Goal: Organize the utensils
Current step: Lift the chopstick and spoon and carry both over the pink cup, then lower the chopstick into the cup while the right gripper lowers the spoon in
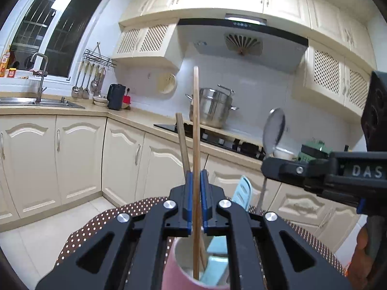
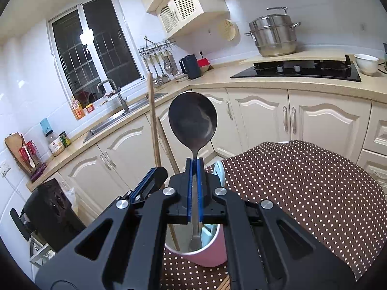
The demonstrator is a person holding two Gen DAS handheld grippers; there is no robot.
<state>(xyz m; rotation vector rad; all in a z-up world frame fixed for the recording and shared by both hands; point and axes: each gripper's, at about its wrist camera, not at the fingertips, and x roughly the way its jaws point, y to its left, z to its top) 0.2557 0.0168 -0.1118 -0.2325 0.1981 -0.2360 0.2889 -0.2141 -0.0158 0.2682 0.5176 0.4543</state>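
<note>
Utensils go in a pink cup on the brown polka-dot table, near its front-left edge; table surface right of cup is bare, floor and cream cabinets beyond the edge. Left gripper clamped on a long wooden chopstick, long axis near vertical, lower end inside the cup, top pointing up. Second chopstick leans left in cup, loose. Right gripper clamped on metal spoon handle, bowl up, handle end down in the cup mouth. Light-blue utensil also stands in cup, right side. Grippers just beside each other, both over cup rim.
</note>
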